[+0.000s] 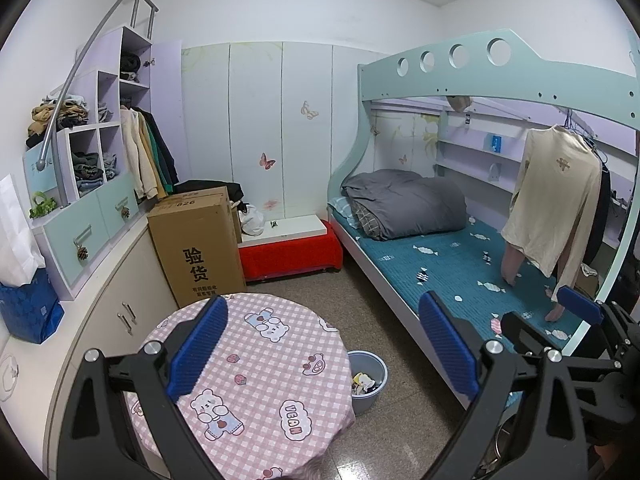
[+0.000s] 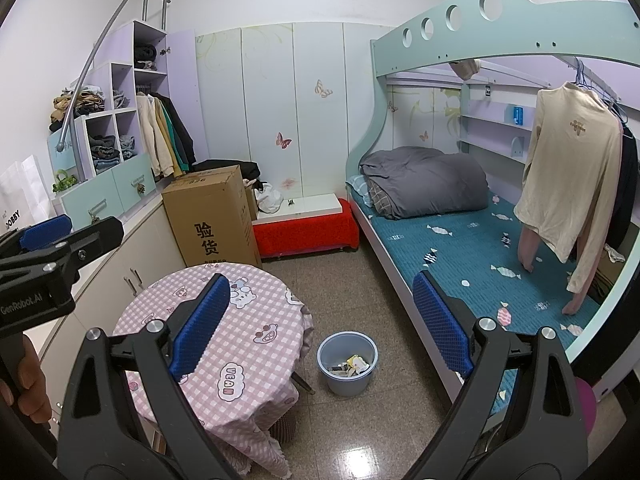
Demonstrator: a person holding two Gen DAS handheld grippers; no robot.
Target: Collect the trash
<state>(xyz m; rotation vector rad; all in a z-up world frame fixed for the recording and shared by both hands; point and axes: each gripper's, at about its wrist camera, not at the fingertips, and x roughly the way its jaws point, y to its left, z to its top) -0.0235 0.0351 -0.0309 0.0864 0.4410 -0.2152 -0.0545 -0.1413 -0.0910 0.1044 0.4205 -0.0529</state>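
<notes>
Above the cloth-covered bench [image 2: 224, 320], both grippers, left gripper [image 1: 320, 344] and right gripper [image 2: 320, 328], hang spread and empty; the bin [image 2: 347, 362] already holds trash, so locating any remaining litter is probably next.

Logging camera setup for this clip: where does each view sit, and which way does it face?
Left wrist: on the left gripper, looking down the room over the round table toward the wardrobe; its own open jaws show, and the right gripper at the right edge.
Right wrist: on the right gripper, further right, same heading; its own open jaws show, plus the left gripper and a hand at the left edge.
Both share the table, blue bin, cardboard box and bunk bed.
</notes>
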